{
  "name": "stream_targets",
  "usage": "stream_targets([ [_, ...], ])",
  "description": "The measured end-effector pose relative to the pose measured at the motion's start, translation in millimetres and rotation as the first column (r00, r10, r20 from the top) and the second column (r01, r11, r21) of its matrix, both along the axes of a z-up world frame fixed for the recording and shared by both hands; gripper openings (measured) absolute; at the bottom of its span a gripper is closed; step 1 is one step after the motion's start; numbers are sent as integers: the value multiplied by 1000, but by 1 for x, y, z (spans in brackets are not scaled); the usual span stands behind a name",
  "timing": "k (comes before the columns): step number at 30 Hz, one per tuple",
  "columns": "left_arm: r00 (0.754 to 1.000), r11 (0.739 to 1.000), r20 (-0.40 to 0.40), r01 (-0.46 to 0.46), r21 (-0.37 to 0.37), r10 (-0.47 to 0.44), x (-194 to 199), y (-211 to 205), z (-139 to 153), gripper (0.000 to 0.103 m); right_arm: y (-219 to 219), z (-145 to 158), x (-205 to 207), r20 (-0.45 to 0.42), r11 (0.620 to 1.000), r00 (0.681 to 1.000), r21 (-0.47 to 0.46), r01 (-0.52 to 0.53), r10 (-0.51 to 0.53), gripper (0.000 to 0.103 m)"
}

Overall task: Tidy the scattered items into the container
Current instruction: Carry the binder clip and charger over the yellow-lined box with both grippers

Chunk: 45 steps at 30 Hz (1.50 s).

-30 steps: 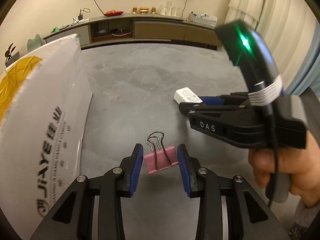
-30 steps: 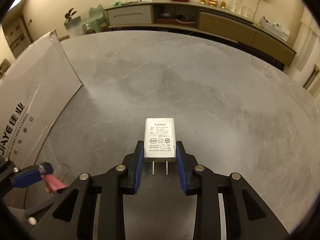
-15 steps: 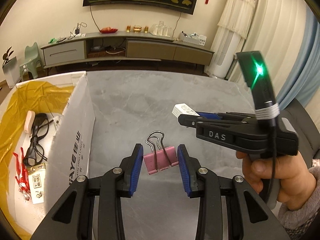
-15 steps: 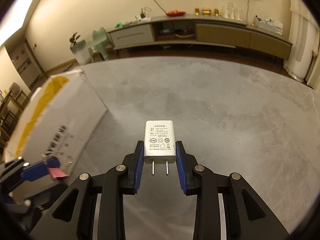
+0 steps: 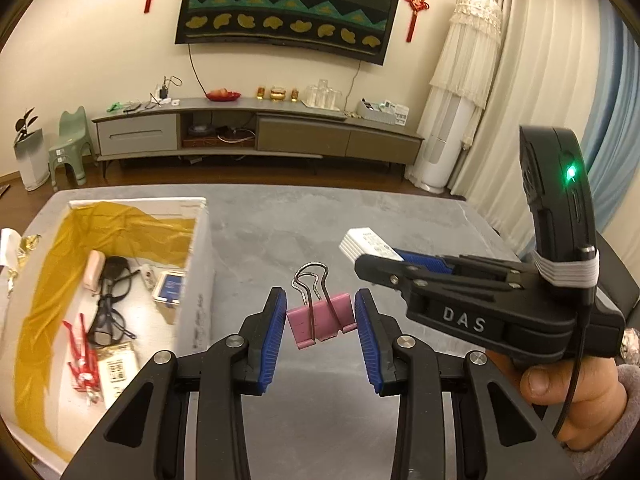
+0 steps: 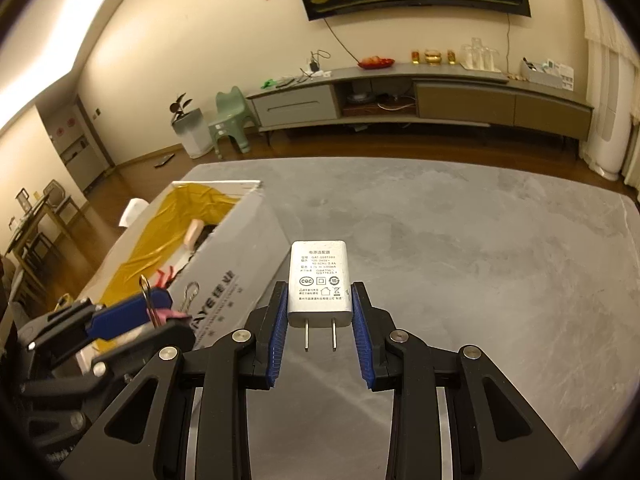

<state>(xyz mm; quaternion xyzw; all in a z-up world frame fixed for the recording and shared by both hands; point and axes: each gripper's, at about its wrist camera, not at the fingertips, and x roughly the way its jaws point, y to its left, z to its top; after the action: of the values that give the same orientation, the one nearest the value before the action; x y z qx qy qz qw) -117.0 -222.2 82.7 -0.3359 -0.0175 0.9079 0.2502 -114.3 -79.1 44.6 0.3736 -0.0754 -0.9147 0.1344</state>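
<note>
Lower centre, the left gripper (image 5: 320,330) pinches a pink clip (image 5: 320,320); the right gripper (image 6: 319,316) pinches a charger (image 6: 320,282), both above the table (image 6: 480,240). Either could snag the box (image 5: 196,280) wall, mid-left. Only the left view shows glasses (image 5: 108,300) inside.

Both grippers are matte black plastic with ribbed blue pads and silver screw heads at the pivots. The right gripper (image 5: 374,258) carries white "DAS" lettering, a camera mount with a green light, white banding and a thin black cable. A fuzzy grey-pink sleeve (image 5: 608,436) covers the wrist.
</note>
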Motion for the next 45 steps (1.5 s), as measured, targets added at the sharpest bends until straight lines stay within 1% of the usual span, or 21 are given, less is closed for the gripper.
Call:
stream_targets([
  [8, 998, 998, -13, -61, -25, 61, 6, -23, 6, 37, -23, 16, 18, -40, 999, 999, 23, -36, 37, 32],
  [15, 994, 993, -21, -106, -44, 105, 13, -47, 6, 37, -40, 23, 35, -63, 998, 996, 15, -57, 58, 32],
  [23, 990, 990, -39, -137, -43, 135, 20, -70, 12, 37, -67, 39, 47, -108, 995, 990, 28, -91, 94, 32],
  [27, 988, 987, -41, -152, -43, 150, 23, -81, 13, 37, -82, 41, 49, -116, 993, 986, 35, -114, 117, 32],
  [35, 976, 976, -28, -216, 6, 216, 21, -123, 19, 37, -116, 47, 50, -150, 985, 974, 61, -163, 170, 32],
  [40, 967, 967, -17, -254, 34, 255, 20, -148, 20, 37, -137, 44, 51, -156, 978, 967, 77, -192, 202, 32],
  [45, 964, 961, 25, -267, 76, 266, 17, -168, 16, 37, -155, 36, 48, -154, 971, 961, 107, -214, 229, 32],
])
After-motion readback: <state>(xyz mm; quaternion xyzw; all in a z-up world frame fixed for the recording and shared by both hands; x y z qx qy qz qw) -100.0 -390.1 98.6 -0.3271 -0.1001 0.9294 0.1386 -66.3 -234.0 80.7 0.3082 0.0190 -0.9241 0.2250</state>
